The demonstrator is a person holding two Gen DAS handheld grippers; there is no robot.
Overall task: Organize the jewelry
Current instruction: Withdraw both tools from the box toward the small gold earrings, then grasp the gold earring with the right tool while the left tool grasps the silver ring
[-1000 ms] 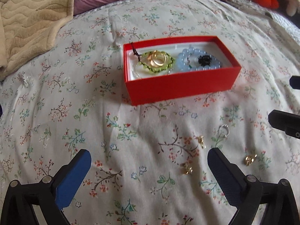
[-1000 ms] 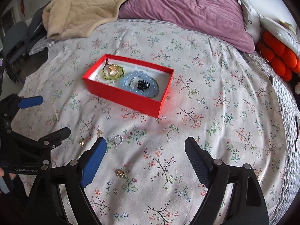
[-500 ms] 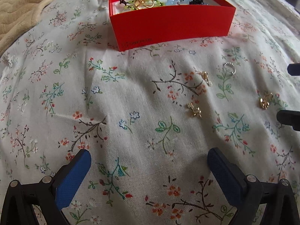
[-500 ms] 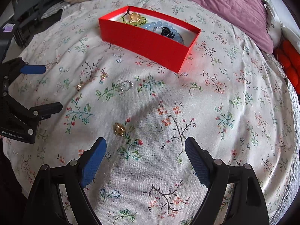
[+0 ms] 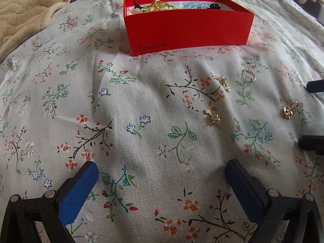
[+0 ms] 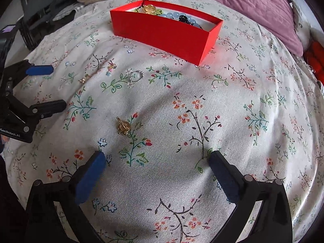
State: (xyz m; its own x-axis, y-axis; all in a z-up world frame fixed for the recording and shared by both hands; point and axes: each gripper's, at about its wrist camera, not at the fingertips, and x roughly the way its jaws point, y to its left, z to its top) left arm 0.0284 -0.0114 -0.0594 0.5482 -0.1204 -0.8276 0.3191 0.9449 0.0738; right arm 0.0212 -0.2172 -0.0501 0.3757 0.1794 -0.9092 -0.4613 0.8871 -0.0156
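Observation:
A red box (image 5: pixel 188 31) (image 6: pixel 162 33) sits on the floral bedsheet and holds bead bracelets and gold rings. Loose on the sheet in front of it lie a silver ring (image 5: pixel 249 75) (image 6: pixel 136 76), two small gold earrings (image 5: pixel 224 83) (image 5: pixel 212 117) and a gold ring (image 5: pixel 288 110) (image 6: pixel 123 126). My left gripper (image 5: pixel 160 174) is open and empty, low over the sheet, short of the earrings. My right gripper (image 6: pixel 156 166) is open and empty, just behind and to the right of the gold ring. The left gripper also shows in the right wrist view (image 6: pixel 46 89).
A beige blanket (image 5: pixel 26 10) lies at the back left and a purple pillow (image 6: pixel 243 2) at the back. An orange plush thing (image 6: pixel 316 58) lies at the right edge of the bed. The right gripper's fingertips (image 5: pixel 311 141) show at the left wrist view's right edge.
Both grippers have dropped low towards the sheet and moved closer to the loose jewelry. The box now sits higher and farther in both views. Both stayed open.

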